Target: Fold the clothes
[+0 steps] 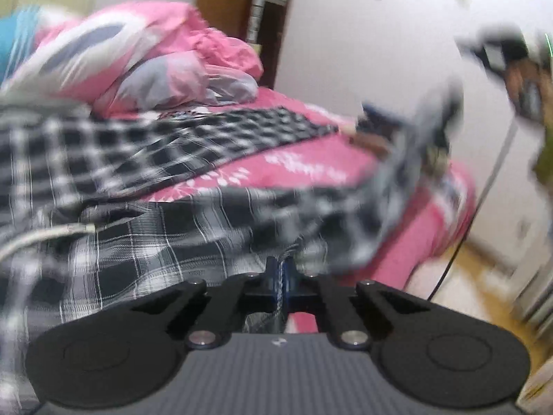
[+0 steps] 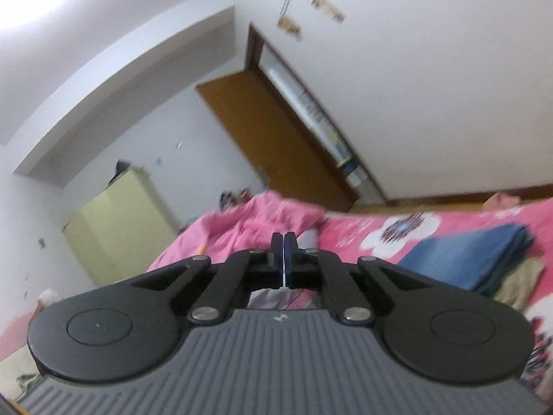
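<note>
a bed (image 1: pixel 311 173) with a pink flowered sheet fills most of both views. at its far end lies a heaped pink quilt (image 1: pixel 145 65), with a wooden door (image 2: pixel 276 145) and white wall behind it. a pale yellow cabinet (image 2: pixel 117 228) stands against the wall to the left in the right wrist view.

a black-and-white plaid shirt (image 1: pixel 138 180) is spread across the near part of the bed in the left wrist view, rumpled, with one part stretched flat toward the far side and another part lifted off the sheet at the right. that raised part is badly blurred; it seems to hang from the other tool, seen there only as a smear, but the contact cannot be made out.

on the right of the bed in the right wrist view sits a folded stack (image 2: pixel 477 259), blue cloth on top of something tan.

the left gripper (image 1: pixel 281 276) points down at the shirt with its jaws pressed together on a fold of plaid cloth, a strip of which shows between and below the blue pads.

the right gripper (image 2: pixel 284 259) is held level above the bed, tilted, jaws drawn fully together; only a thin pale sliver shows in the seam between the pads, too fine to name.
</note>
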Demonstrator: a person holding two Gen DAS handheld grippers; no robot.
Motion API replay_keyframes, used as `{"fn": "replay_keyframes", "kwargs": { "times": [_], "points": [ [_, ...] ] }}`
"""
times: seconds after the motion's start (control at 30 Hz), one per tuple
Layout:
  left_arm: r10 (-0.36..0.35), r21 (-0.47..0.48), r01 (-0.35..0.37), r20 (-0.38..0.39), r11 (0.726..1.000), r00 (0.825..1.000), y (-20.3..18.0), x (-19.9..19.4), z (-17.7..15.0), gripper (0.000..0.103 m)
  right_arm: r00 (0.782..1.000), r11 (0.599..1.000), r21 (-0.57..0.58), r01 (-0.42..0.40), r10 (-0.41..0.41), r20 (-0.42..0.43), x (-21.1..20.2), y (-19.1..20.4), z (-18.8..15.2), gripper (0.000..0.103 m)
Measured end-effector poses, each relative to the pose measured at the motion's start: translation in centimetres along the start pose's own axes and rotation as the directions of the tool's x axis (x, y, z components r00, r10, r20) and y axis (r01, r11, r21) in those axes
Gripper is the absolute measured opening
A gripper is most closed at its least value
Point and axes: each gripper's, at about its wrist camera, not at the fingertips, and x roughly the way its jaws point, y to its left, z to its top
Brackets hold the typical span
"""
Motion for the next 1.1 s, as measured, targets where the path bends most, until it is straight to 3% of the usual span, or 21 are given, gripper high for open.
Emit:
{"fn": "replay_keyframes", "kwargs": {
  "times": [0.1, 0.23, 0.37, 0.43, 0.47, 0.53, 0.63, 0.7, 0.77, 0.87, 1.03, 1.1],
  "points": [
    [-0.053, -0.139, 0.055, 0.014, 0.989, 0.998, 2.2, -0.5, 1.0, 0.003, 0.999, 1.0, 0.021, 0.008, -0.007, -0.032, 0.7, -0.7, 0.1, 0.0],
    [-0.073, -0.192, 0.068, -0.019, 0.979, 0.997, 3.3, 0.0, 0.9, 0.003, 0.989, 0.997, 0.072, -0.028, 0.038, -0.145, 2.2, -0.8, -2.0, 0.003],
    [-0.088, -0.138, 0.081, -0.052, 0.987, 0.995, 2.4, 0.3, 0.2, 0.009, 0.948, 0.989, 0.148, -0.024, 0.07, -0.312, 2.2, -2.1, -6.3, 0.005],
    [-0.097, -0.1, 0.089, -0.079, 0.991, 0.992, 2.0, 0.4, -0.3, 0.019, 0.92, 0.979, 0.204, 0.027, 0.055, -0.388, 1.0, -3.9, -8.9, 0.011],
    [-0.092, -0.075, 0.086, -0.084, 0.994, 0.992, 1.7, 0.4, -0.5, 0.025, 0.907, 0.97, 0.235, 0.063, 0.042, -0.42, 0.3, -5.1, -10.3, 0.021],
    [-0.076, -0.011, 0.076, -0.092, 0.997, 0.993, 1.1, 0.3, -1.0, 0.032, 0.882, 0.947, 0.282, 0.156, -0.005, -0.471, -1.4, -7.6, -13.0, 0.032],
    [-0.043, 0.093, 0.052, -0.093, 0.994, 0.995, -0.1, 0.0, -1.6, 0.036, 0.856, 0.882, 0.363, 0.299, -0.081, -0.51, -3.6, -11.3, -16.5, 0.034],
    [-0.021, 0.149, 0.034, -0.09, 0.988, 0.996, -0.8, -0.2, -1.9, 0.039, 0.856, 0.834, 0.431, 0.345, -0.091, -0.508, -4.7, -13.0, -18.1, 0.034],
    [0.005, 0.194, 0.012, -0.086, 0.981, 0.996, -1.4, -0.3, -2.2, 0.039, 0.87, 0.813, 0.469, 0.345, -0.091, -0.484, -4.8, -13.6, -18.7, 0.035],
    [0.041, 0.227, -0.023, -0.079, 0.974, 0.996, -1.7, -0.3, -2.6, 0.039, 0.885, 0.832, 0.442, 0.334, -0.115, -0.452, -3.4, -13.4, -18.8, 0.041],
    [0.057, 0.198, -0.04, -0.081, 0.979, 0.995, -1.4, -0.3, -3.0, 0.039, 0.878, 0.833, 0.425, 0.355, -0.141, -0.457, -2.0, -12.6, -20.1, 0.041],
    [0.058, 0.189, -0.042, -0.081, 0.981, 0.995, -1.1, -0.4, -3.1, 0.039, 0.887, 0.844, 0.427, 0.326, -0.117, -0.446, -2.3, -12.0, -20.1, 0.032]
  ]
}}
